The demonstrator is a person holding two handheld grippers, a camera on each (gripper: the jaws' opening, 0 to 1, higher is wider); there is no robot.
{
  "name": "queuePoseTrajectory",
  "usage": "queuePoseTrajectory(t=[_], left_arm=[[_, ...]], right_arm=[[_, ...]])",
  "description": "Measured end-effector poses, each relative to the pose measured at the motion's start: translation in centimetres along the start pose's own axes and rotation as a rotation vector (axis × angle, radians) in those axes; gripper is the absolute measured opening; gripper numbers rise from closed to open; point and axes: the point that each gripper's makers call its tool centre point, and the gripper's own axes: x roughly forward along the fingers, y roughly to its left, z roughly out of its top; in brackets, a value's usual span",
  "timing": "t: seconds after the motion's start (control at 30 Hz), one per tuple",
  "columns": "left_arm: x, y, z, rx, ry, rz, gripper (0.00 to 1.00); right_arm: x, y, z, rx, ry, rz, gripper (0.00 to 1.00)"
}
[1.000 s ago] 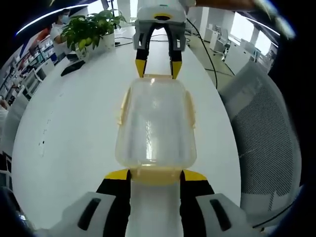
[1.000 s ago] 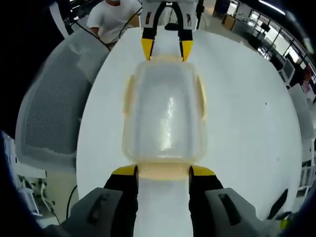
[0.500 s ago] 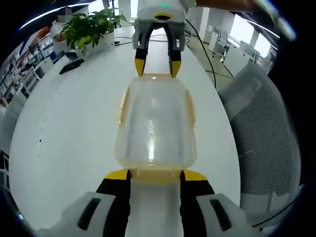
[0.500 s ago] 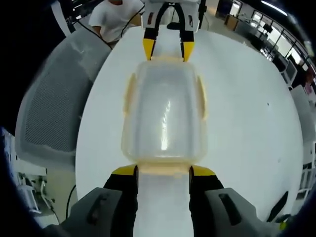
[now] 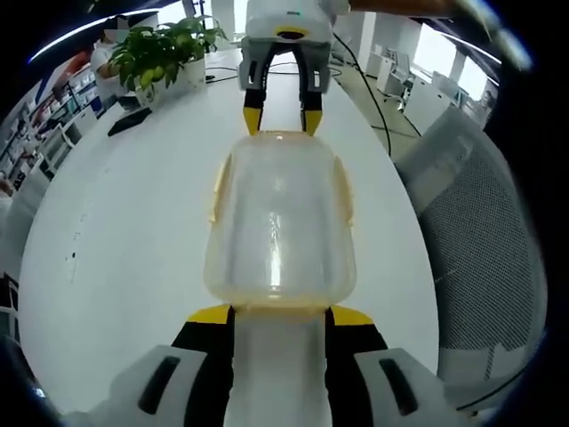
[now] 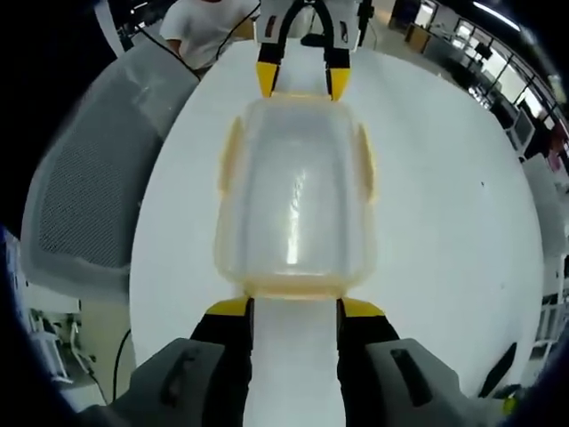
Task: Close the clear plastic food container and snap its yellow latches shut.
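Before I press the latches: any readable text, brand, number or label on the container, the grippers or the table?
None can be read.
Container: clear plastic with yellow latches, no print visible.
Left gripper and right gripper: no markings legible.
Table: a few dark specks, no lettering.

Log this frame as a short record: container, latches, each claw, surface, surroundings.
container: clear plastic food container with lid on, lying between the two claws
latches: yellow latches along the sides; whether snapped cannot be told
left claw: left claw open, tips at the container's near end
right claw: right claw open, tips at the opposite end
surface: white table
surroundings: potted plant at the table's far end, grey mesh chair beside the table
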Motion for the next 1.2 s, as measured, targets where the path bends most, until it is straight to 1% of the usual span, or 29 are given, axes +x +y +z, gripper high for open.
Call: queuePoseTrajectory(t=[0.37, 0.47, 0.57, 0.6, 0.7, 0.83, 0.9, 0.97, 1.07, 1.2], left_arm=[[-0.1, -0.1, 0.0, -0.001, -0.005, 0.014, 0.37], [-0.3, 0.0, 0.0, -0.006, -0.007, 0.025, 0.39], [-0.7, 0.4, 0.1, -0.055, -0.022, 0.043, 0.46], [-0.9, 0.5, 0.0, -0.066, -0.025, 0.048, 0.47], [-1.3, 0.6, -0.3, -0.099, -0.024, 0.060, 0.46], [-2.0, 0.6, -0.5, -0.133, -0.033, 0.085, 0.47], [-2.5, 0.7, -0.5, -0.176, -0.047, 0.106, 0.47], [-2.7, 0.6, -0.5, -0.196, -0.054, 0.116, 0.47], [-3.0, 0.6, -0.8, -0.223, -0.057, 0.138, 0.46], [-3.3, 0.5, -0.8, -0.284, -0.078, 0.164, 0.45]], right_arm=[[-0.9, 0.1, -0.5, 0.034, -0.008, -0.037, 0.35], [-1.3, -0.1, -0.5, 0.063, -0.018, -0.058, 0.36], [-1.6, 0.0, -0.5, 0.089, -0.021, -0.068, 0.36], [-1.7, 0.0, -0.5, 0.116, -0.028, -0.074, 0.36], [-2.0, -0.1, -0.4, 0.182, -0.049, -0.097, 0.35], [-2.5, 0.0, -0.4, 0.243, -0.077, -0.118, 0.35], [-2.9, 0.0, -0.3, 0.283, -0.102, -0.138, 0.35], [-3.2, 0.2, -0.3, 0.306, -0.117, -0.145, 0.35], [-3.6, 0.2, -0.5, 0.342, -0.128, -0.175, 0.35], [-4.0, 0.2, -0.4, 0.399, -0.155, -0.204, 0.35]])
